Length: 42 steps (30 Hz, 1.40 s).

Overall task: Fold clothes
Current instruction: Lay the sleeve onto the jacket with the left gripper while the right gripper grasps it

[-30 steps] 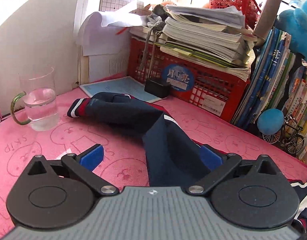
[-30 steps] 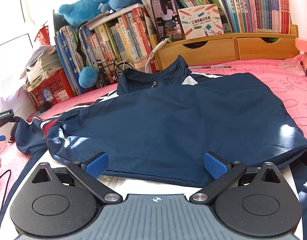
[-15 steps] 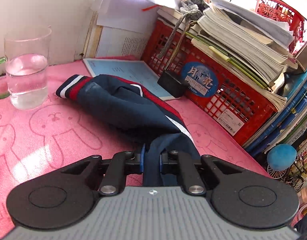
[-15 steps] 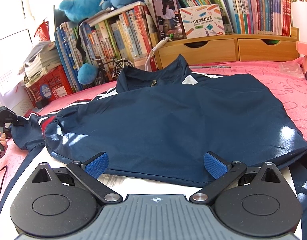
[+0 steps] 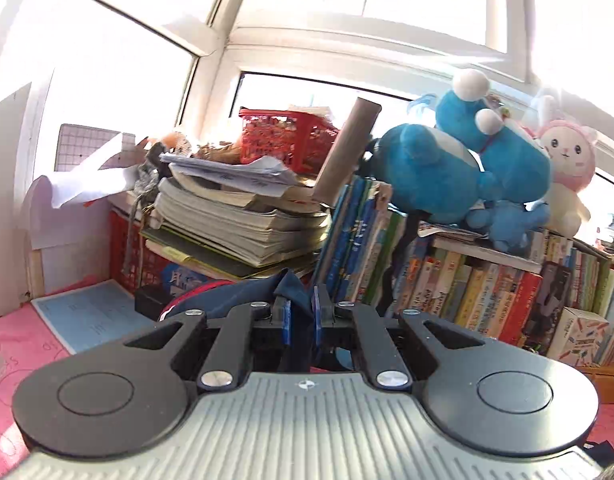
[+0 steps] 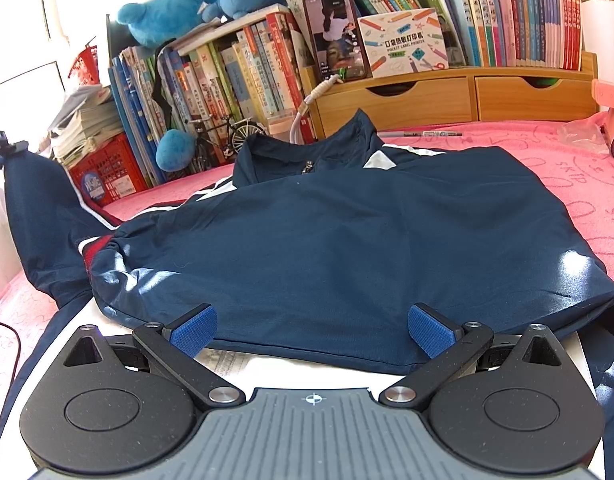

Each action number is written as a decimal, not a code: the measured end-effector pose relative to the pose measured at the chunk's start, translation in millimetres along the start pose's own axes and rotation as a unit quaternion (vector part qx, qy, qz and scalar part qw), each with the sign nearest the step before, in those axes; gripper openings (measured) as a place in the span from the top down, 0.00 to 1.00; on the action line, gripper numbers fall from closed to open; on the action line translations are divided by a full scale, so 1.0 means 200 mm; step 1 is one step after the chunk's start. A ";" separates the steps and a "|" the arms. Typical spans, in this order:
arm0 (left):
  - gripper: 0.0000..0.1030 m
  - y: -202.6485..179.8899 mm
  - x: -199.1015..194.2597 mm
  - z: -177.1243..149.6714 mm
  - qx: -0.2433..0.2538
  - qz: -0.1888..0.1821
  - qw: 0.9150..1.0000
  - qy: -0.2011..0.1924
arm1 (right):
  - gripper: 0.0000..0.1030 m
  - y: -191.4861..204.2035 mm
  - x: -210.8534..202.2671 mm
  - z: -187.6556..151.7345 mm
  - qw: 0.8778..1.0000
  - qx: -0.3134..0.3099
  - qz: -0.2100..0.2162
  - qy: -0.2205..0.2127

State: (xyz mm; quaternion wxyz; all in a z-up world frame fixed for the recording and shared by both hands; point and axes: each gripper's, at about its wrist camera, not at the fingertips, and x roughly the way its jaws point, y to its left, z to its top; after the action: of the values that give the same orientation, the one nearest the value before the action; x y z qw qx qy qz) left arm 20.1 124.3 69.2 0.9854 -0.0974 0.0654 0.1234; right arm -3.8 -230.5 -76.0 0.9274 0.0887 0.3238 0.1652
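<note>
Jacket [image 6: 347, 248]: navy, spread flat on the pink-covered desk [image 6: 579, 168], collar toward the bookshelf edge at the back, its hem just ahead of the right gripper.
Sleeve [image 6: 39, 216]: the one on the jacket's left side is off the desk now, hanging in a drape from the left gripper (half a second ago it lay along the desk's left edge by the glass of water).
Left gripper [image 5: 301, 320]: fingers clamped on a bunch of sleeve fabric [image 5: 267, 296]; its camera has swung up from the desk to the books and blue plush toys.
Right gripper [image 6: 313, 326]: fingers wide apart, holding nothing, unmoved over the hem at the near edge.
Meaning for the task: judging by the lift, the sleeve is being carried inward to fold across the body; that fold is not laid down.
</note>
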 end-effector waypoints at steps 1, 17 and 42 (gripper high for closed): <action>0.90 -0.09 -0.03 0.01 0.021 -0.028 0.999 -0.007 | 0.00 0.00 0.00 0.00 1.000 0.001 0.000 0.000; 0.17 -0.71 -0.27 -0.68 0.224 -0.219 0.925 0.214 | 0.00 -0.05 -0.03 0.00 0.999 0.030 0.008 -0.013; 0.00 -0.12 -0.33 -0.66 0.188 -0.045 0.967 0.168 | 0.62 0.85 0.48 0.42 0.970 -0.239 -0.034 0.000</action>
State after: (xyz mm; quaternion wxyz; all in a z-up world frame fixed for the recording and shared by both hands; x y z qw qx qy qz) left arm -51.8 59.2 -45.1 0.9655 0.0671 0.2472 0.0465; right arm 77.2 -42.3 -20.4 0.9266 -0.1469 0.2778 0.2066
